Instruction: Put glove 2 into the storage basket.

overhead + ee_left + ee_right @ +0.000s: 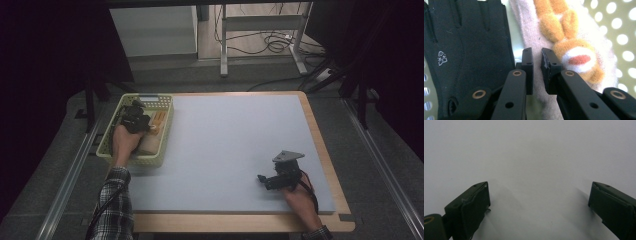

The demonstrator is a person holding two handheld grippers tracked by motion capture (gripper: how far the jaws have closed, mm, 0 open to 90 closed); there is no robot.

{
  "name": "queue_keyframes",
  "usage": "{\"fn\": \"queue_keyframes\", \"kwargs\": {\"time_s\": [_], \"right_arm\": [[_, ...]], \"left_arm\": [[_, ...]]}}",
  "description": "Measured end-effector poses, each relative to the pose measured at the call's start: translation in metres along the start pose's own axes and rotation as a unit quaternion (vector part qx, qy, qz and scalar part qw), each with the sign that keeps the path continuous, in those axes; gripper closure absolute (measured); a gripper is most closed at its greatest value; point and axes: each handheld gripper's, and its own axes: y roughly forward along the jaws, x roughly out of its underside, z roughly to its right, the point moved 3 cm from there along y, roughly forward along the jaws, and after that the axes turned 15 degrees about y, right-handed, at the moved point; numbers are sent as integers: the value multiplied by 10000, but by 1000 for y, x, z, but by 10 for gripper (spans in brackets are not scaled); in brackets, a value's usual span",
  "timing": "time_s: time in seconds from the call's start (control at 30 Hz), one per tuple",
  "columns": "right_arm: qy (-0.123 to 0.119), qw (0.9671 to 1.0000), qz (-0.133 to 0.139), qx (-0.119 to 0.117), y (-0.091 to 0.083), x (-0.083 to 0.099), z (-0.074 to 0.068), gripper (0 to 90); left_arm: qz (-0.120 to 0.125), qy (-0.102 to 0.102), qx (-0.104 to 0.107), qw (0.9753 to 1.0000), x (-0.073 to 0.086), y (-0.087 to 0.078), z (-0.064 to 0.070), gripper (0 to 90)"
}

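Observation:
A pale green perforated basket [148, 161] stands at the table's left edge. In it lie a black glove [469, 50] and a pale pink sock [527, 27] with an orange fuzzy animal face [576, 58]; the sock's orange patch [158, 121] also shows in the high view. My left gripper [135, 120] [537, 53] reaches down into the basket, its jaws almost together on a fold of the pink sock beside the glove. My right gripper [263, 180] [537, 195] rests low over the grey mat at the front right, jaws wide apart, nothing between them.
A light grey mat [235, 140] covers the wooden table [330, 165]. The basket's wall [624, 37] rises close on the right of the left gripper view. Beyond the table stand a metal desk frame [223, 45] and floor cables [272, 42].

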Motion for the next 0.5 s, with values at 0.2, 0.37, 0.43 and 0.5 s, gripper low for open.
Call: {"fn": "queue_keyframes", "kwargs": {"time_s": [0.2, 0.37, 0.43, 0.5], "right_arm": [[6, 10000, -1, -4, 0, 0, 0, 35], [4, 10000, 1, -3, 0, 0, 0, 35], [4, 10000, 1, -2, 0, 0, 0, 35], [4, 10000, 1, -2, 0, 0, 0, 35]], "left_arm": [[158, -14, -78, 9998, 5, -7, -7, 695], [348, 9, -211, 9992, 8, -17, -8, 600], [406, 12, -263, 9988, 8, -21, -8, 561], [482, 30, -290, 9984, 9, -25, -8, 497]]}}
